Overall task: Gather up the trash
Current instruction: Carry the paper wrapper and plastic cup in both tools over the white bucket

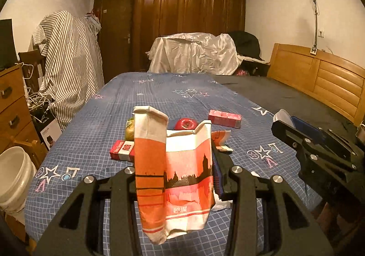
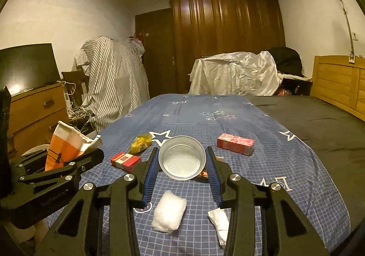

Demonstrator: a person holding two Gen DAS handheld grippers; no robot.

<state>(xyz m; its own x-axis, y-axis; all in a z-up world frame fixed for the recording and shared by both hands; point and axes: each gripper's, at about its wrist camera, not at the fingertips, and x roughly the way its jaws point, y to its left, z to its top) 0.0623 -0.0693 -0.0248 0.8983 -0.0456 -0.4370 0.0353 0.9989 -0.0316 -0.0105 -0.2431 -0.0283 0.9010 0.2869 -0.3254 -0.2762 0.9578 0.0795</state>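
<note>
My left gripper point(image 1: 174, 178) is shut on an orange and white paper bag point(image 1: 173, 178) and holds it open-topped above the bed; the bag also shows in the right wrist view point(image 2: 66, 146). My right gripper point(image 2: 182, 162) is shut on a clear round plastic lid point(image 2: 182, 160) and holds it above the blue star-patterned sheet point(image 2: 251, 176). On the sheet lie a red and white carton point(image 2: 125, 160), a yellow wrapper point(image 2: 140, 143), a pink box point(image 2: 235, 143), a bubble-wrap wad point(image 2: 168, 213) and a white tissue point(image 2: 220, 224). A red apple point(image 1: 186, 123) lies behind the bag.
A white bucket point(image 1: 13, 178) stands on the floor at the bed's left. A wooden dresser point(image 1: 11, 101) and a striped covered rack point(image 1: 70, 62) stand at the left. A wooden headboard point(image 1: 319, 76) runs along the right. A dark wardrobe point(image 1: 189, 19) stands at the back.
</note>
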